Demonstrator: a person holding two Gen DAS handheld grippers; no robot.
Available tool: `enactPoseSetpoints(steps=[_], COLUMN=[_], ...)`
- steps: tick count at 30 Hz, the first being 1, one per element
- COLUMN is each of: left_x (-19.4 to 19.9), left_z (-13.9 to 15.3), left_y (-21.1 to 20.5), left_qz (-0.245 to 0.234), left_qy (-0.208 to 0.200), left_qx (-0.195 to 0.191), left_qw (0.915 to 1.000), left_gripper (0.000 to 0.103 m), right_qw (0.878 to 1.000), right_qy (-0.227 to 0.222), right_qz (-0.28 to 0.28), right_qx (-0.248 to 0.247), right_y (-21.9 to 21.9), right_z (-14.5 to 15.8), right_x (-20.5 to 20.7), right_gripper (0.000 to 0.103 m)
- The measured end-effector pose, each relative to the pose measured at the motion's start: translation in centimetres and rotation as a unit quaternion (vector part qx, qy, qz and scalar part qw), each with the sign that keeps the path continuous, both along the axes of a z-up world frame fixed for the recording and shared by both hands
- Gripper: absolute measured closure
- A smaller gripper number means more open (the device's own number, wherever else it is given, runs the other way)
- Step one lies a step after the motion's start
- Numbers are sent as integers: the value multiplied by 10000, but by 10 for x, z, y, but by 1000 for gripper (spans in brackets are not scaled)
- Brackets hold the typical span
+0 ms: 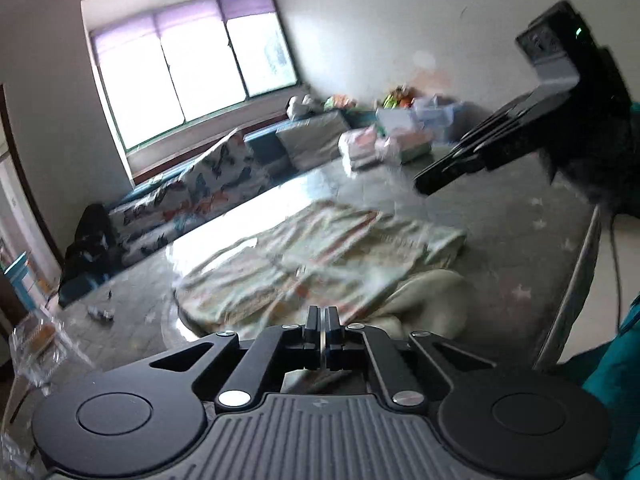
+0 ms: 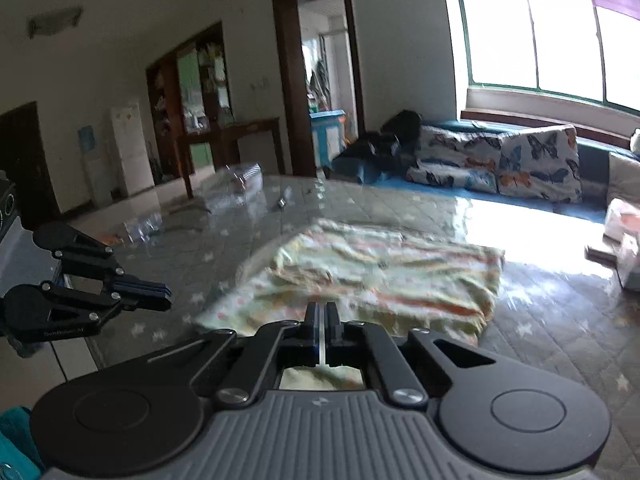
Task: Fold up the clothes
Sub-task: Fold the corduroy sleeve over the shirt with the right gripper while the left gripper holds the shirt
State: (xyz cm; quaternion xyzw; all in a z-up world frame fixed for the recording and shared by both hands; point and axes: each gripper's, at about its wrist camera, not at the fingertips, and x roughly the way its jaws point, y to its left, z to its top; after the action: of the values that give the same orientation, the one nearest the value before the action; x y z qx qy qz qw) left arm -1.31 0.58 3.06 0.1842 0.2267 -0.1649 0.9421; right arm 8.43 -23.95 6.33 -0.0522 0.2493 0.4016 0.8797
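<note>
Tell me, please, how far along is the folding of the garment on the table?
Done: the patterned garment already lies doubled on the table. In hand: left gripper and right gripper are both shut; whether they pinch cloth is unclear. Left: a cream part remains bunched, so more folding seems needed.

On my left gripper (image 2: 160,294), seen from the right wrist, small pale lettering runs along the lower arm (too blurred to read). I can read nothing else.
</note>
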Motion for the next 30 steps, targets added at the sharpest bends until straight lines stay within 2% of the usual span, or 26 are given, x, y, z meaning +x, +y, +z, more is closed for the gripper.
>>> enactPoseSetpoints(steps=[2, 4, 8, 10, 13, 14, 22, 23, 25, 27, 30], left_x=[5, 10, 15, 16, 14, 15, 20, 21, 25, 31, 43], left_z=[-6, -13, -26, -35, -46, -50, -65, -65, -63, -58, -44], left_y=[1, -3, -10, -15, -23, -27, -47, -47, -47, -43, -33], left_qz=[-41, -111, -252, -317, -508, -549, -984, -1028, -1034, -965, -724], left_qy=[151, 178, 276, 253, 187, 138, -298, -318, -288, -209, -38], left_qx=[-74, 66, 269, 469, 712, 798, 1182, 1147, 1035, 832, 386], left_qw=[9999, 9998, 9989, 9981, 9960, 9952, 9877, 9876, 9888, 9916, 9966], left_gripper=[98, 90, 82, 60, 57, 56, 58, 62, 86, 94, 96], right_qw=[9999, 9997, 9990, 9984, 9975, 9971, 9941, 9938, 9933, 9928, 9920], right_qy=[81, 167, 276, 338, 427, 435, 453, 440, 379, 317, 238], right_qz=[-50, -54, -31, -57, -97, -110, -140, -138, -100, -44, 143], right_qx=[-98, -154, -342, -446, -561, -609, -974, -1011, -1086, -1152, -1230], right_y=[-1, 0, -2, -3, -7, -7, -14, -15, -17, -17, -16], right_z=[-6, -11, -22, -27, -34, -36, -47, -48, -49, -49, -51], right_x=[3, 6, 9, 11, 13, 13, 12, 11, 9, 7, 3], right_gripper=[101, 101, 94, 92, 78, 76, 65, 61, 55, 54, 48])
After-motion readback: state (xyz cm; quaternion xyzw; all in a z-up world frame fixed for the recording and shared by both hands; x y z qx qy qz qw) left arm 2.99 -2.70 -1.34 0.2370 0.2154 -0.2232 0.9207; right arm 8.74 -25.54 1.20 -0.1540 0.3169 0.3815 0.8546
